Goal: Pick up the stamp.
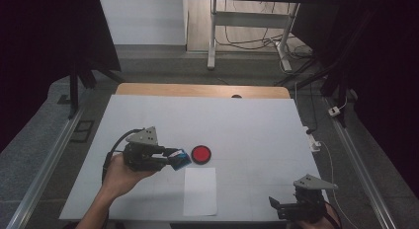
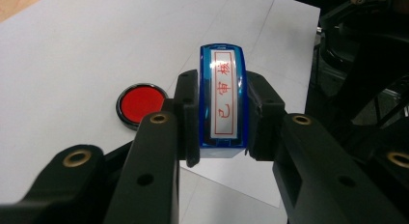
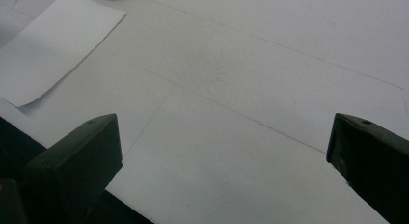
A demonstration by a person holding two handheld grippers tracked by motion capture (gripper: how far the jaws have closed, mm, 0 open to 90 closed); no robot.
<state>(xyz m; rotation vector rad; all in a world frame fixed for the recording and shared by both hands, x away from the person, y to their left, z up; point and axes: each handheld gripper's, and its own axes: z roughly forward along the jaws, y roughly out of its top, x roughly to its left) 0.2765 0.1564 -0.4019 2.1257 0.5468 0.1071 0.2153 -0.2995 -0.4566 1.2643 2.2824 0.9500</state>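
My left gripper (image 1: pixel 174 159) is shut on a blue rectangular stamp (image 1: pixel 181 159), held a little above the table. In the left gripper view both pads press the sides of the stamp (image 2: pixel 224 101), whose white label bears red characters. A round red ink pad (image 1: pixel 201 154) in a black rim lies just right of the stamp and appears beyond my left jaw as the ink pad (image 2: pixel 140 104). A white sheet of paper (image 1: pixel 200 191) lies below the stamp. My right gripper (image 1: pixel 277 207) rests at the table's near right corner, open with nothing between the jaws (image 3: pixel 224 137).
The white table cover (image 1: pixel 247 130) spreads wide beyond the ink pad. A corner of the paper (image 3: pixel 53 45) lies at the upper left in the right gripper view. Behind the table stand a white desk frame (image 1: pixel 213 36) and loose cables on the floor.
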